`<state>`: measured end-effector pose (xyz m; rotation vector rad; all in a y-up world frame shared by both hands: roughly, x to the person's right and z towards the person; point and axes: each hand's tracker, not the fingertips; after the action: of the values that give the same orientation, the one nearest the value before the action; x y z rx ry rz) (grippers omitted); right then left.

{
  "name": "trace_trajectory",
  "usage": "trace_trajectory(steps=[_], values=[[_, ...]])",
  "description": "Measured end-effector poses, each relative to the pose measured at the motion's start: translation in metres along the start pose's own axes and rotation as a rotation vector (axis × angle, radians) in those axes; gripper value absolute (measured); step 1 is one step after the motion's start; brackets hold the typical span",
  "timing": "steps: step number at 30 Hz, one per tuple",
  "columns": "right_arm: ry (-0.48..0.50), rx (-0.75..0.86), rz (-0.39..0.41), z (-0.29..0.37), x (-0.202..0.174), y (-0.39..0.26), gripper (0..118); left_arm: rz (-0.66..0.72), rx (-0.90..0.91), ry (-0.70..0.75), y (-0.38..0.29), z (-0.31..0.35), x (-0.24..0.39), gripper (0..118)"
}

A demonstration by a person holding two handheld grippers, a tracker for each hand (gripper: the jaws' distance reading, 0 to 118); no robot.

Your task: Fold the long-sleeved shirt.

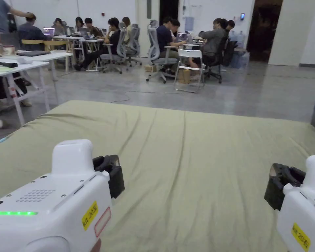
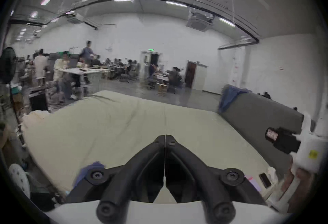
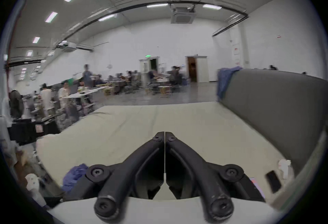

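Note:
A pale green sheet (image 1: 186,157) covers the bed in front of me, with nothing lying on its middle. My left gripper (image 1: 109,164) hovers over the near left part. Its jaws are pressed together with nothing between them, and the left gripper view shows that gripper (image 2: 165,136) the same way. My right gripper (image 1: 275,183) hangs over the near right part, also shut and empty, as the right gripper (image 3: 164,132) shows in its own view. A bunched purple-blue garment (image 3: 74,176) lies at the bed's near left edge, beside the left gripper, and the garment (image 2: 88,169) is partly hidden by the jaw mounts.
A grey padded panel (image 3: 276,103) runs along the bed's right side, with a blue cloth (image 3: 225,78) draped over its far end. A dark phone (image 3: 273,181) lies near the bed's right corner. Beyond the bed are white tables (image 1: 29,62), chairs (image 1: 189,69) and several seated people.

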<state>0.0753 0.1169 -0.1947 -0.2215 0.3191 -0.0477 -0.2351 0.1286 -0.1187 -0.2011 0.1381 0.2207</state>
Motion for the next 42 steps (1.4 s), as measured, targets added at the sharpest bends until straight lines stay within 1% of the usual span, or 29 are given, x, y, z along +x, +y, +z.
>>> trace_trajectory(steps=[1, 2, 3, 5, 6, 8, 10, 11, 12, 13, 14, 15, 16, 17, 19, 20, 23, 25, 26, 27, 29, 30, 31, 32, 33, 36, 37, 39, 42], values=[[0.072, -0.011, 0.007, -0.003, -0.016, -0.002, 0, 0.000, 0.009, 0.042, 0.003, 0.007, -0.014, 0], [0.181, -0.026, 0.023, -0.013, -0.049, -0.004, 0, 0.001, 0.016, 0.106, 0.006, 0.019, -0.035, 0], [0.283, -0.042, 0.029, -0.015, -0.070, -0.006, 0, 0.003, 0.020, 0.163, 0.009, 0.030, -0.053, 0], [0.492, -0.086, 0.012, -0.017, -0.114, -0.010, 0, 0.020, 0.030, 0.296, 0.015, 0.051, -0.093, 0], [0.577, -0.105, -0.004, -0.026, -0.141, -0.011, 0, 0.020, 0.022, 0.351, 0.015, 0.062, -0.110, 0], [0.682, -0.127, -0.008, -0.025, -0.164, -0.014, 0, 0.021, -0.006, 0.405, 0.015, 0.071, -0.133, 0], [0.730, -0.133, 0.002, -0.031, -0.182, -0.017, 0, 0.019, -0.046, 0.407, 0.007, 0.071, -0.147, 0], [0.745, -0.130, 0.015, -0.032, -0.183, -0.021, 0, 0.013, -0.096, 0.379, -0.001, 0.064, -0.151, 13], [0.739, -0.129, 0.033, -0.033, -0.180, -0.025, 0, 0.011, -0.131, 0.358, -0.010, 0.049, -0.154, 44], [0.734, -0.134, 0.051, -0.035, -0.176, -0.029, 0, 0.013, -0.142, 0.348, -0.021, 0.037, -0.157, 91], [0.719, -0.148, 0.075, -0.041, -0.178, -0.032, 0, 0.009, -0.173, 0.334, -0.036, 0.021, -0.160, 118], [0.697, -0.168, 0.092, -0.045, -0.171, -0.037, 0, 0.016, -0.247, 0.320, -0.051, 0.001, -0.164, 115], [0.675, -0.189, 0.102, -0.049, -0.163, -0.041, 0, 0.043, -0.337, 0.331, -0.068, -0.011, -0.168, 115], [0.646, -0.214, 0.108, -0.053, -0.154, -0.046, 0, 0.058, -0.352, 0.267, -0.075, -0.033, -0.168, 116], [0.585, -0.262, 0.111, -0.059, -0.142, -0.056, 0, 0.095, -0.484, 0.253, -0.101, -0.068, -0.173, 117], [0.557, -0.288, 0.109, -0.062, -0.133, -0.060, 0, 0.115, -0.529, 0.248, -0.120, -0.094, -0.196, 117], [0.494, -0.338, 0.104, -0.065, -0.114, -0.068, 0, 0.177, -0.651, 0.287, -0.165, -0.142, -0.223, 117], [0.466, -0.352, 0.101, -0.068, -0.105, -0.070, 0, 0.197, -0.746, 0.328, -0.192, -0.160, -0.227, 117], [0.456, -0.354, 0.101, -0.063, -0.101, -0.072, 0, 0.224, -0.799, 0.339, -0.205, -0.168, -0.236, 107], [0.449, -0.354, 0.100, -0.062, -0.098, -0.071, 0, 0.221, -0.832, 0.359, -0.210, -0.171, -0.238, 87], [0.440, -0.350, 0.100, -0.058, -0.094, -0.070, 0, 0.184, -0.754, 0.375, -0.194, -0.161, -0.230, 54], [0.435, -0.346, 0.100, -0.053, -0.091, -0.069, 0, 0.175, -0.747, 0.325, -0.179, -0.157, -0.225, 34], [0.431, -0.339, 0.097, -0.050, -0.089, -0.067, 0, 0.183, -0.697, 0.269, -0.160, -0.149, -0.219, 22], [0.430, -0.330, 0.087, -0.047, -0.087, -0.065, 0, 0.201, -0.625, 0.233, -0.136, -0.139, -0.210, 19], [0.431, -0.322, 0.074, -0.044, -0.085, -0.062, 0, 0.206, -0.575, 0.204, -0.116, -0.132, -0.202, 18], [0.431, -0.286, 0.018, -0.032, -0.077, -0.053, 0, 0.154, -0.449, 0.108, -0.053, -0.116, -0.167, 17], [0.432, -0.270, -0.001, -0.027, -0.074, -0.049, 0, 0.150, -0.411, 0.064, -0.033, -0.112, -0.154, 17], [0.424, -0.235, -0.029, -0.016, -0.065, -0.039, 0, 0.203, -0.337, -0.045, 0.006, -0.105, -0.128, 17], [0.408, -0.174, -0.057, 0.003, -0.049, -0.020, 0, 0.162, -0.242, -0.172, 0.056, -0.096, -0.071, 17]])
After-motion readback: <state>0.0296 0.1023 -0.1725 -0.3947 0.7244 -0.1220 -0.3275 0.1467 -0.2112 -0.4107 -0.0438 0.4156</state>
